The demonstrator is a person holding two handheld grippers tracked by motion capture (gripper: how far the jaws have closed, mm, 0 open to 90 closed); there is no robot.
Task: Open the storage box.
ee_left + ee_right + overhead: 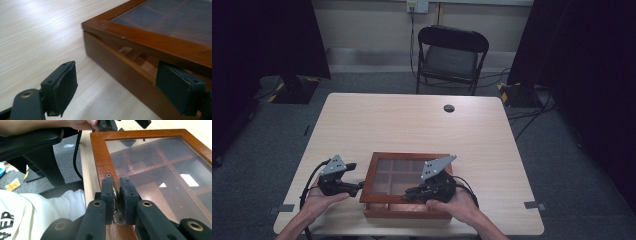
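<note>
Wooden box with glass lid found at near edge of counter, roughly central, between both hands. Compartments visible through the glass.

Right tongs clamped together on small metal pull fixed to front rail of lid frame; pads pressed on either side of it, as seen in right gripper view. Lid raised slightly at that front edge: gap noted between lid frame and box body in left gripper view, wider toward the front, narrowing toward the far corner.

Left tongs standing apart, nothing gripped. One pad clear over bare counter just beside box; other pad at the gap under lid frame, against side of box. Contact with wood could not be told for certain.

Left hand at left side of box, right hand at near right corner. Black cable trailed from left tongs over counter edge.

Folding chair beyond far side of counter, well apart from box. Round hole in counter near far edge. White sleeve seen low in right gripper view.
</note>
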